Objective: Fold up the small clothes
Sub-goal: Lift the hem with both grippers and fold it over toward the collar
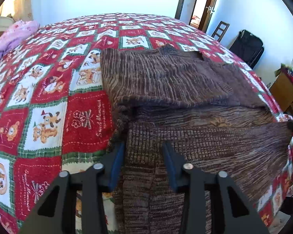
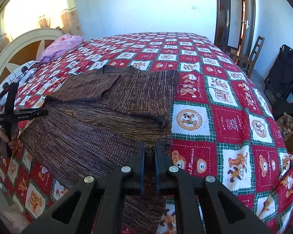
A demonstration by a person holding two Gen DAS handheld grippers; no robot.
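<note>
One brown knitted sweater [image 1: 185,89] lies spread on the bed, its upper part folded flat across the middle and its lower hem hanging toward the near edge; a sleeve is tucked over the body. At the near left corner of the garment the left gripper [image 1: 143,156] sits with its blue-padded fingers [image 1: 117,159] set apart, a strip of the knit lying loosely between them, so the jaws look parted rather than pinched tight. At the near right corner the right gripper [image 2: 149,152] has its fingers drawn almost together, with a fold of the brown knit clamped in the narrow slot. Under the sweater is a red, white and green patchwork quilt [image 2: 224,117] printed with bears and dogs, covering the whole bed. A pink bundle of bedding [image 2: 62,44] lies at the far left by the cream headboard [image 2: 15,48]. Off to the far right stand a wooden chair [image 2: 252,56] and a dark suitcase [image 2: 285,72], well apart from the bed, near an open door.
</note>
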